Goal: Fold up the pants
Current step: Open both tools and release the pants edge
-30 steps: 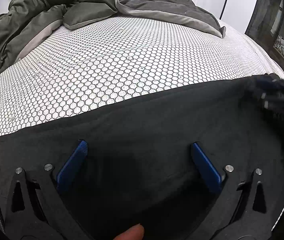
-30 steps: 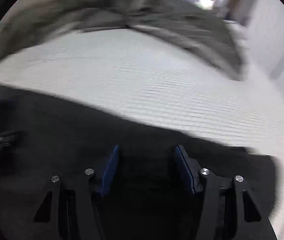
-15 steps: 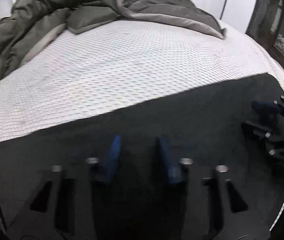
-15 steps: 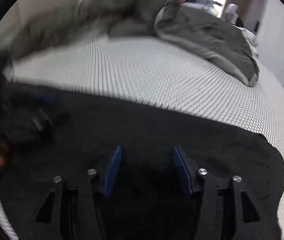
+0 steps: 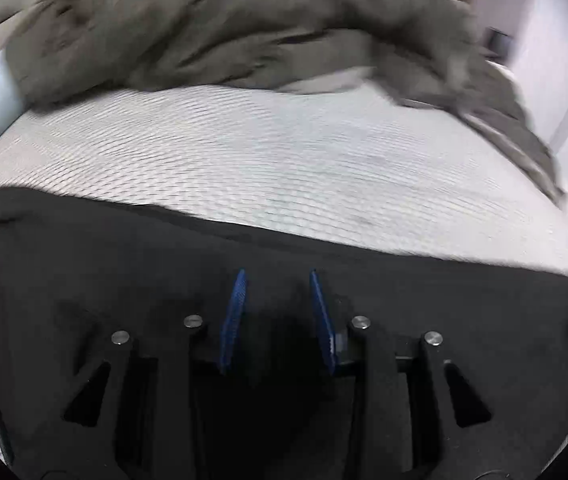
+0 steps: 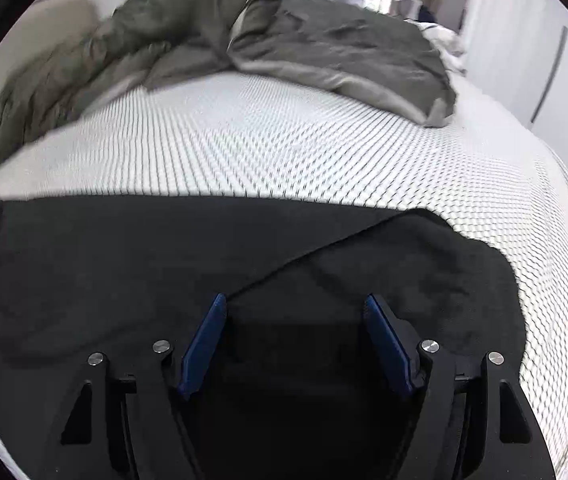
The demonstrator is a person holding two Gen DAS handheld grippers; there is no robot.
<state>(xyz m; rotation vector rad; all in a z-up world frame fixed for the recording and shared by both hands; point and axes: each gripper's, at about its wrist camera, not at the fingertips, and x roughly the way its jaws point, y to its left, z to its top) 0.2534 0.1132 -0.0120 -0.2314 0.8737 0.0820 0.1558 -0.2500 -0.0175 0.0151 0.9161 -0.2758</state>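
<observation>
Pants (image 5: 96, 280) lie flat, black, along the mattress's (image 5: 284, 168) near edge, olive duvet (image 5: 224, 28) heaped at twelve o'clock. Left gripper (image 5: 278, 304): jaws narrowed, whether they pinch cloth I cannot tell. Right gripper (image 6: 295, 336): jaws just widened, apart over a diagonal fold, gripping nothing. Best catch both layers at the hem, then lift evenly.

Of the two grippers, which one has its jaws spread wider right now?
The right gripper: its blue pads stand far apart over the black pants. The left gripper shows only a narrow gap.
</observation>
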